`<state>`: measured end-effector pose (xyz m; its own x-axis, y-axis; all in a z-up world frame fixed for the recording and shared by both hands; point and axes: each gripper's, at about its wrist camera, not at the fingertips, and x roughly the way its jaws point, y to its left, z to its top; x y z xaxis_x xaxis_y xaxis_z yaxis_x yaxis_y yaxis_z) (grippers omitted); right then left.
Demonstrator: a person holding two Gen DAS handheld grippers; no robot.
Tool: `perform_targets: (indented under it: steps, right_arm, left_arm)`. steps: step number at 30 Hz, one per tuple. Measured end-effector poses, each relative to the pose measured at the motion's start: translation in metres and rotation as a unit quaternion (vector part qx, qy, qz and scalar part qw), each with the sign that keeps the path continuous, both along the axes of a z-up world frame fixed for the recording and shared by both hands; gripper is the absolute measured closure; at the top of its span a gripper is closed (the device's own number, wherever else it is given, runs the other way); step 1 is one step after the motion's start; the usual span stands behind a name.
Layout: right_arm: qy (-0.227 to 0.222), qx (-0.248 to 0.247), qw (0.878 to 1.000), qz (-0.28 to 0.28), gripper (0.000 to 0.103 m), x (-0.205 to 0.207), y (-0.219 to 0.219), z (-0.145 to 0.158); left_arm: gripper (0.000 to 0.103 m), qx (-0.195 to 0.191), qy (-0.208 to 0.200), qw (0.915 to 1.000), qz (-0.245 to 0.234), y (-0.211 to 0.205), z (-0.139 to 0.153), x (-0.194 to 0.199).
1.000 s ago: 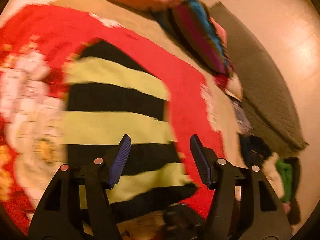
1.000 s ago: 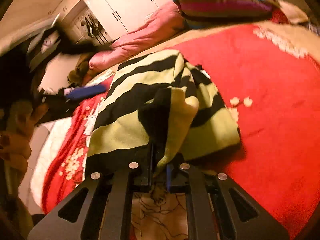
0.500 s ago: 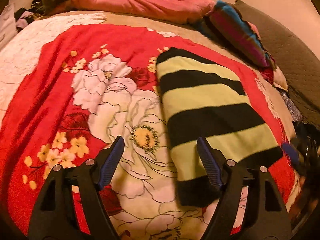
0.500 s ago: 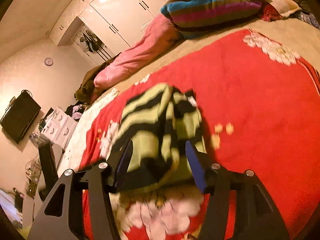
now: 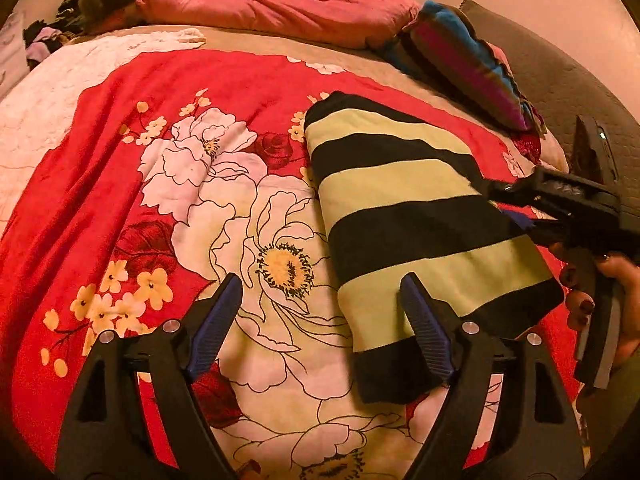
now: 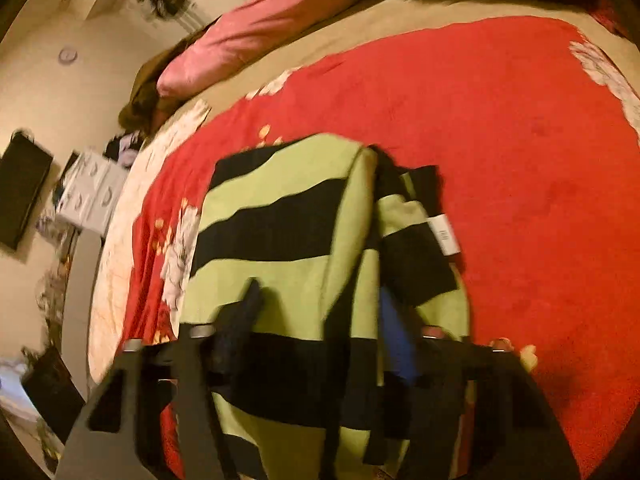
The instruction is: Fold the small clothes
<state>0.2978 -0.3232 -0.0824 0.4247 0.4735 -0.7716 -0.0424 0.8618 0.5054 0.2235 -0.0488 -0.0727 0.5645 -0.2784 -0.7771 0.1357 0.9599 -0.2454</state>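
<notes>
Your bed [image 5: 100, 128] fills nearly the whole left wrist view, spread with a red bedspread [image 5: 132, 92] printed with big white and yellow flowers, and a long pink pillow [image 5: 272, 8] lies across its far end with a striped cushion [image 5: 468, 60] just beside it on the right. On the right half of that bedspread lies the striped garment [image 5: 416, 224], lime green and black bands, folded into a long flat slab that runs from the near edge toward the pillows. From your right wrist view the same garment [image 6: 288, 240] looks doubled over, a loose layer lapping out on its right side with a small white label [image 6: 444, 236] showing on that edge. Your right tongs [image 6: 324, 320] sit low over the near end of the cloth, fingers clearly parted with fabric between and under them, though the blur keeps me from telling whether they touch it; in the left wrist view they [image 5: 516, 208] reach in from the right at the garment's edge, your right hand [image 5: 608, 292] wrapped on the handle. Your left tongs [image 5: 320, 312] hang wide open and gripping nothing, the right finger [image 5: 424, 324] over the garment's near left corner, the left finger [image 5: 216, 320] over bare flowers.
</notes>
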Motion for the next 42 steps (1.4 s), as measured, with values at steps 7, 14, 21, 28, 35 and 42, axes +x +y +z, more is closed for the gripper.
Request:
perform_targets:
  steps: [7, 14, 21, 28, 35, 42]
  right_arm:
    - [-0.079, -0.031, 0.996, 0.035, 0.094, -0.018, 0.006, 0.030]
    - [-0.099, -0.113, 0.989, 0.011, 0.094, -0.019, -0.015, 0.032]
    - [-0.066, -0.156, 0.986, 0.002, 0.089, -0.015, -0.012, -0.017]
    - [-0.082, -0.175, 0.981, -0.011, 0.056, -0.023, -0.019, -0.005]
    - [-0.110, -0.092, 0.989, -0.018, 0.051, -0.063, -0.050, 0.010]
    - [-0.077, -0.140, 0.987, 0.024, 0.043, -0.078, -0.029, -0.015]
  left_arm:
    - [0.029, 0.002, -0.008, 1.0000, -0.002, -0.002, 0.004, -0.001]
    - [0.029, 0.010, -0.006, 0.9999, -0.009, -0.008, 0.002, -0.002]
    - [0.027, 0.027, 0.008, 0.9995, -0.012, -0.013, -0.008, -0.002]
    - [0.026, 0.020, 0.001, 0.9998, -0.008, -0.013, -0.003, -0.004]
    - [0.025, 0.020, 0.005, 0.9996, -0.018, -0.021, -0.005, -0.005]
    - [0.018, 0.048, 0.017, 0.9983, -0.027, -0.031, -0.017, -0.004]
